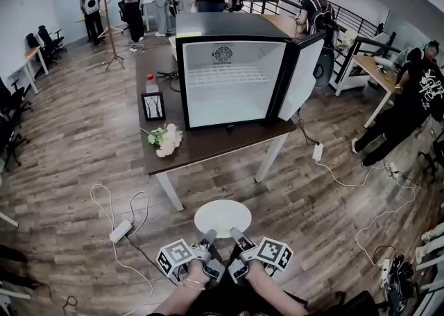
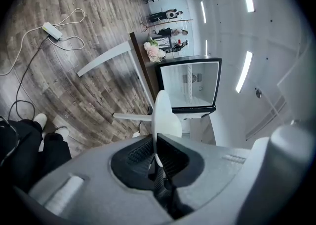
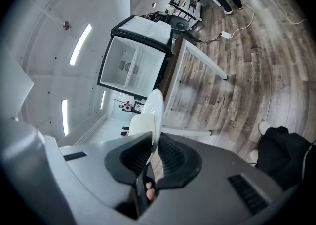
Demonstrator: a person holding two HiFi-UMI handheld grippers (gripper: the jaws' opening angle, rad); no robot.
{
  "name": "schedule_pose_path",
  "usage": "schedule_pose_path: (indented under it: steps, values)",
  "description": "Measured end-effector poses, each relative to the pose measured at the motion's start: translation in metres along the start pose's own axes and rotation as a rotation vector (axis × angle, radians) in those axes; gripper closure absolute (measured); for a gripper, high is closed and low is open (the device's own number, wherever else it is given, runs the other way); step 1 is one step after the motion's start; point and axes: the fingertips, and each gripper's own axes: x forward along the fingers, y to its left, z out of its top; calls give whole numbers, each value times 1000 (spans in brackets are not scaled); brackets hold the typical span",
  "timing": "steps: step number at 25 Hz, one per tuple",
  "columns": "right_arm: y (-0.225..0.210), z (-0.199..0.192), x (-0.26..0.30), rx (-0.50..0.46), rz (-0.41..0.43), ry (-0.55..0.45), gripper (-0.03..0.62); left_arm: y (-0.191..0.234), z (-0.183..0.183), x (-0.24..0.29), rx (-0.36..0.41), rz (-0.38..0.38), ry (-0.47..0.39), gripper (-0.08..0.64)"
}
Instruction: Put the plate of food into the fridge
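The office's wood floor (image 1: 69, 169) spreads around you, and ahead a brown desk (image 1: 208, 145) carries the fridge (image 1: 229, 86), its door (image 1: 302, 75) swung open to the right. In front of the desk, well short of the fridge, you hold the white plate (image 1: 222, 217) over the floor, with your left claw (image 1: 208, 235) and right claw (image 1: 237, 233) each clamped on its near rim.

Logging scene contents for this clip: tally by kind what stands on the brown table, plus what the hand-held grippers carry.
Fridge, door open: 1
Bottle: 1
Picture frame: 1
Flower bunch: 1
White plate, clamped by the left hand-held gripper and the right hand-held gripper: 1
Total: 5
Dark cables behind the bottle not counted.
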Motion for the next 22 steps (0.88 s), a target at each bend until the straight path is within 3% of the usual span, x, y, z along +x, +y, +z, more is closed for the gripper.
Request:
schedule_pose_path:
  steps: [14, 22]
  values:
    - [0, 21, 22, -28, -12, 28, 541, -1, 15, 26, -28, 6, -10, 537]
    - [-3, 63, 54, -48, -11, 65, 541, -10, 32, 72, -43, 23, -43, 537]
